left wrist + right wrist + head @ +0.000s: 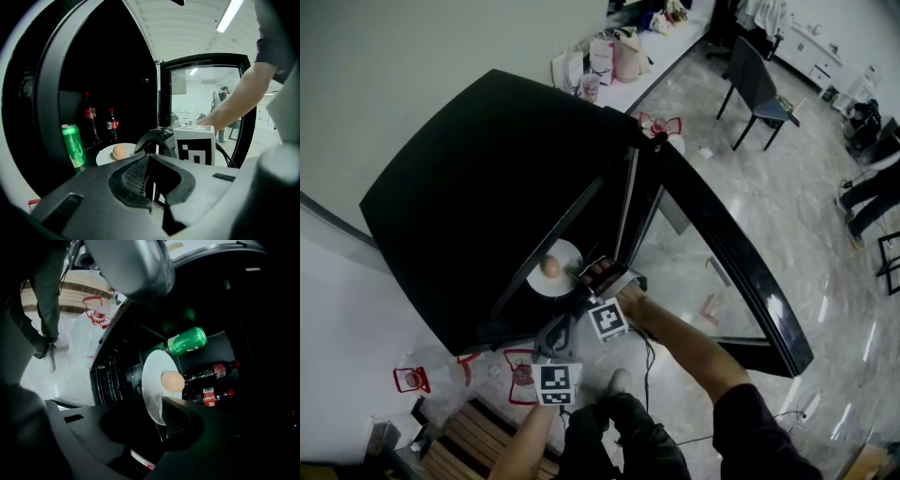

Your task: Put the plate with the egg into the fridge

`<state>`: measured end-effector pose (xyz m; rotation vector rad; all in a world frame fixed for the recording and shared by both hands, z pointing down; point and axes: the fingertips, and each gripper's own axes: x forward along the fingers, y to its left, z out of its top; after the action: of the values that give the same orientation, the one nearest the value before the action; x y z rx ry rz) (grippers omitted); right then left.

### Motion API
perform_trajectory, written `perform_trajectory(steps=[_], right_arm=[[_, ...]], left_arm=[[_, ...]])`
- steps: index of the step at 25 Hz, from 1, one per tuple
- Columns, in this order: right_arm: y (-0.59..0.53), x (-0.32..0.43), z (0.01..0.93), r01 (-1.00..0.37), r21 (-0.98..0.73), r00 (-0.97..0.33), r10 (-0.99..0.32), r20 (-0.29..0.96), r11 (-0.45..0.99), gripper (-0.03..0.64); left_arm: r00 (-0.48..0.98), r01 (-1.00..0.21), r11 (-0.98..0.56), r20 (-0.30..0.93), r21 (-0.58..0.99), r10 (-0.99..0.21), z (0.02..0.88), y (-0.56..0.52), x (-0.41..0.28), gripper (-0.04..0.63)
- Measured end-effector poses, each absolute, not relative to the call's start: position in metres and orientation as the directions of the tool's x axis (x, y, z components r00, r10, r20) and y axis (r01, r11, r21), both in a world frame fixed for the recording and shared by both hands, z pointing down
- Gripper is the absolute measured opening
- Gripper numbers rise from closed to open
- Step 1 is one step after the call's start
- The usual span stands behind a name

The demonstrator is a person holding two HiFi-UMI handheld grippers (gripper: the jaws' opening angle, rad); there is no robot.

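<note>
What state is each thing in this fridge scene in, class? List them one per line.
Fridge door, open.
Plate, flat on a fridge shelf.
Egg, whole, on the plate.
Green can, upright.
Cola bottles, upright, capped.
Right gripper, jaws open, plate rim between them.
Left gripper, jaws open, empty.
</note>
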<state>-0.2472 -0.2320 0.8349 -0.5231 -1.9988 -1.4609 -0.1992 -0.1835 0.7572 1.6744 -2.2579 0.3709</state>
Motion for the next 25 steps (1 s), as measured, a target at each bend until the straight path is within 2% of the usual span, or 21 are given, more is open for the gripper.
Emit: perform_trajectory(steps=[5,9,15,19,21,25], right_arm=[[-0.244,-0.262,0.83,0.614,0.759,-0.763,-0.082,0.641,0.219,0.107],[-0.243,-0.266,0.838,0.677,0.696,-0.703,-0.067,0.708,0.24,0.107],[-0.249,-0.26,0.835,0.657,0.708,-0.711,-0.098,0.696,0.261,0.107],[-0.255,-0.23,0.826,0.55,0.723,-0.742,-0.151,0.653,0.418,0.107],[-0.25,-0.211,0.811,0.443,0.693,-0.767,-0.159,0.621,0.568,0.107],[-0.225,-0.177,0.75,0.17,0.513,-0.84,-0.149,0.522,0.841,0.097]], left_arm=[[-0.268,-0.959,0.282,0.402,-0.026,-0.876,0.757,-0.176,-0.19,0.009],[-0.267,-0.959,0.283,0.408,-0.022,-0.873,0.756,-0.171,-0.182,0.009],[-0.286,-0.952,0.306,0.411,-0.019,-0.866,0.754,-0.161,-0.188,0.009],[-0.297,-0.949,0.315,0.397,-0.02,-0.868,0.744,-0.159,-0.187,0.009],[-0.293,-0.95,0.311,0.389,-0.018,-0.873,0.736,-0.16,-0.184,0.009],[-0.265,-0.961,0.275,0.354,-0.024,-0.897,0.702,-0.16,-0.172,0.009]])
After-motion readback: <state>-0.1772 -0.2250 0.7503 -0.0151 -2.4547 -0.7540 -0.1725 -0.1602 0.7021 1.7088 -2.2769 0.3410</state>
